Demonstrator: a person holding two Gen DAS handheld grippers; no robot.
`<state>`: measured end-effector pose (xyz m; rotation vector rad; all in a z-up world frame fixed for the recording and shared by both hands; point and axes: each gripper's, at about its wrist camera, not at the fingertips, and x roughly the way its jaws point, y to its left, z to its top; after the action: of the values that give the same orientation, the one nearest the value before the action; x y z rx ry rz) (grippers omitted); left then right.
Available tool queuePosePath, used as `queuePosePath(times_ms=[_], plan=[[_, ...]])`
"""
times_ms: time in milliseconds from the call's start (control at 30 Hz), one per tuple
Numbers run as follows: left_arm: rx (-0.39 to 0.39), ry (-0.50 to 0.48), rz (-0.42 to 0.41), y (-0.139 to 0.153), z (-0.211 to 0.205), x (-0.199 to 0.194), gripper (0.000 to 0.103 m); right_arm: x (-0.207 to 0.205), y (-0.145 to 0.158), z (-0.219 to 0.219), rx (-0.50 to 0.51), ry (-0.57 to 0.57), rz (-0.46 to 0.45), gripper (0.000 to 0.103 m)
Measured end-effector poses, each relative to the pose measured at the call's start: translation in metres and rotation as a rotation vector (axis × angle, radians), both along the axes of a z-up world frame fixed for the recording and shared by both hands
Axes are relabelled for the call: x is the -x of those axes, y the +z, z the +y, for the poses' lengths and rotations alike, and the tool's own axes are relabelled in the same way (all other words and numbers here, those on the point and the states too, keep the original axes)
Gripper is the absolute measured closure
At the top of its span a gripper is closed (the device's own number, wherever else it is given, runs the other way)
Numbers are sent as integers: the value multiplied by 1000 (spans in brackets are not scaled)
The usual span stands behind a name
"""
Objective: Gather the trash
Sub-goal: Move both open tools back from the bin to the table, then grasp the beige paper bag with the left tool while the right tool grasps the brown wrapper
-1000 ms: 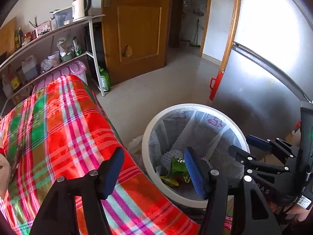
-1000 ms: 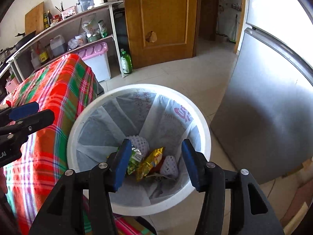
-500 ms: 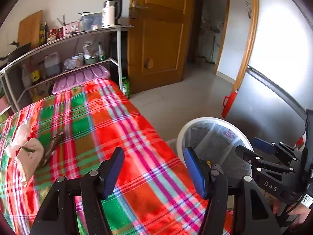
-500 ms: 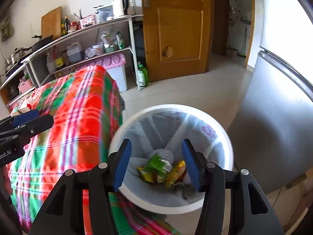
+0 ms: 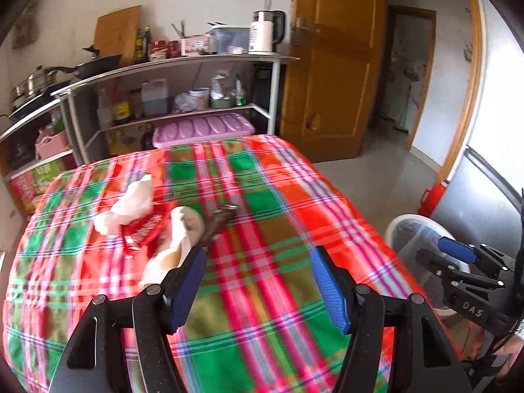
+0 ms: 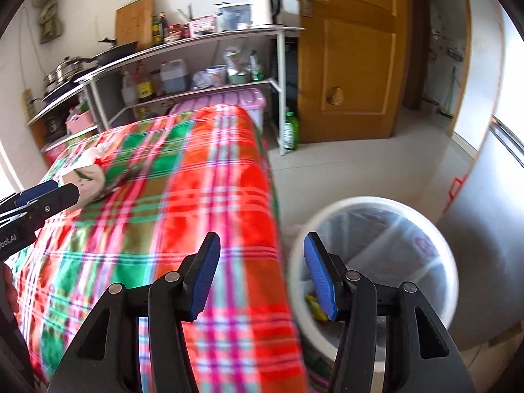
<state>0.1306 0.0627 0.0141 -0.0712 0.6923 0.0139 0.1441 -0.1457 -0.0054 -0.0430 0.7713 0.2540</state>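
Observation:
On the plaid-covered table (image 5: 278, 196) lies a pile of trash: a white crumpled tissue (image 5: 127, 206), a red wrapper (image 5: 144, 229), a cream scrap (image 5: 183, 229) and a brown strip (image 5: 219, 226). My left gripper (image 5: 257, 275) hovers just short of the pile, its jaws opening with nothing between them. My right gripper (image 6: 262, 262) is open and empty over the table's edge beside the white lined bin (image 6: 452, 262), which holds wrappers (image 6: 314, 304). The right wrist view shows the left gripper (image 6: 65, 190) near the trash pile (image 6: 88, 177). The left wrist view shows the right gripper (image 5: 439, 255) by the bin (image 5: 402, 226).
A metal shelf rack (image 5: 196, 65) with bottles, pans and a kettle (image 5: 265, 32) stands behind the table, a pink lidded box (image 5: 203, 129) below it. A wooden door (image 6: 353, 49), a green bottle (image 6: 290, 131) on the floor and a silver fridge (image 6: 491, 203) flank the bin.
Both views swung left from the bin onto the table. The trash pile came into sight ahead of the left gripper, and the bin slid to the right. The left jaws stand slightly wider.

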Motion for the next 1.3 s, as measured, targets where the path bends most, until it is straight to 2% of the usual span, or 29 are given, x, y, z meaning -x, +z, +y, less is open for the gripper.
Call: queuePosePath(times_ms=[200,367,600,767,967,1100,1200,1267,1300], plan=[[11,81,6,-4,40,4,32,-10,-5,35,15,60,12,49],[14,95,24,-13,61,1,30,-13,-7,56,23,93,18,49],[-8,82,49,-24,73,-11,30,-27,-8,92,27,145,29,49],[-34,35,64,-33,71,-24,29,-36,-12,112,42,160,39,49],[-35,18,79,-39,73,-32,29,-41,-14,123,47,171,39,49],[-95,35,78,-43,71,-38,29,-47,-16,128,48,164,47,49],[-86,38,83,-46,74,-41,29,-49,-17,130,42,170,52,49],[-84,39,87,-47,76,-42,33,-50,-19,132,42,174,55,49],[-82,38,85,-47,77,-41,41,-52,-20,134,42,179,58,49]])
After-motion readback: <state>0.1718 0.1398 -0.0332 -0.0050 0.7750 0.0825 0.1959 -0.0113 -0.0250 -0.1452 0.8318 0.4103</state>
